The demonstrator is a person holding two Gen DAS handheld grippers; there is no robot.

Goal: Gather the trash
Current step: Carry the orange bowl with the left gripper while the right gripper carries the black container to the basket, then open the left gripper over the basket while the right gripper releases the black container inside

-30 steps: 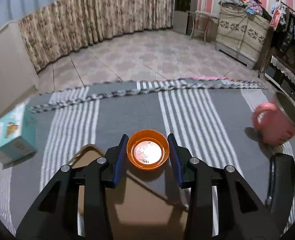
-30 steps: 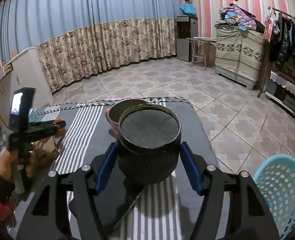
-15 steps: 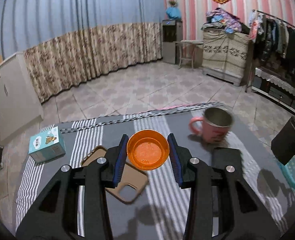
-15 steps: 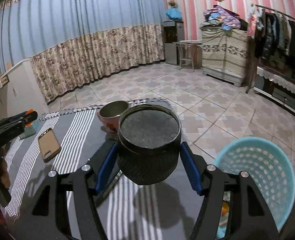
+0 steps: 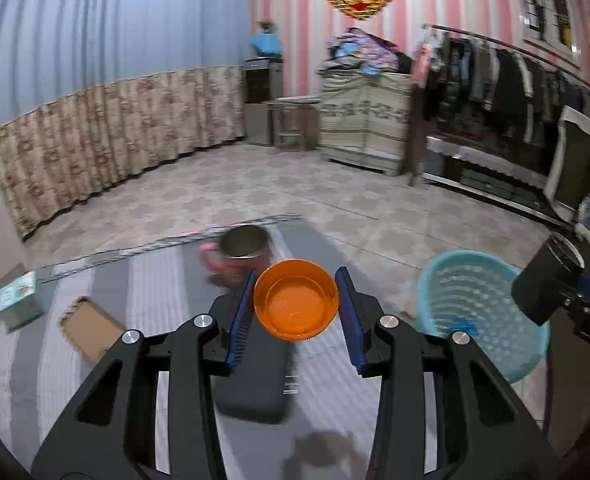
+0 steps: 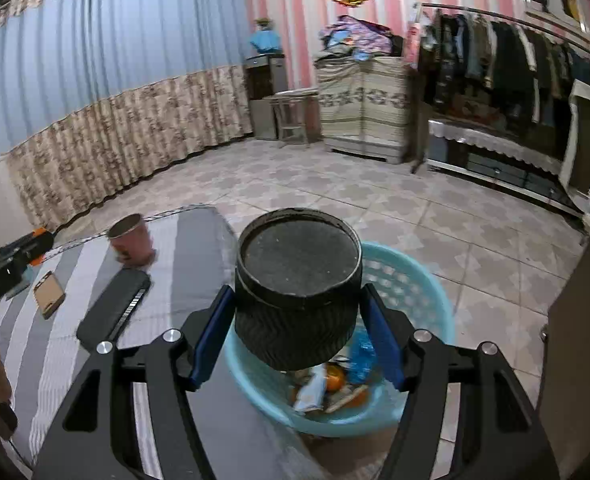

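My left gripper [image 5: 297, 312] is shut on an orange plastic lid [image 5: 296, 305] and holds it above the striped table, left of the light blue basket [image 5: 483, 312]. My right gripper [image 6: 299, 320] is shut on a black ribbed round container [image 6: 297, 284] and holds it right above the blue basket [image 6: 415, 304] on the floor, which has wrappers and orange scraps in it. The black container also shows at the right edge of the left wrist view [image 5: 545, 286].
On the grey striped tablecloth [image 6: 191, 264] stand a pink mug [image 6: 131, 240], a long black case [image 6: 113, 310], a brown phone case [image 6: 48, 293] and a small teal box [image 5: 17, 298]. Tiled floor, a cabinet and a clothes rack lie beyond.
Both grippers have lifted and swung right with their loads. The black container has moved from above the table to above the basket. The orange lid has left the phone case area.
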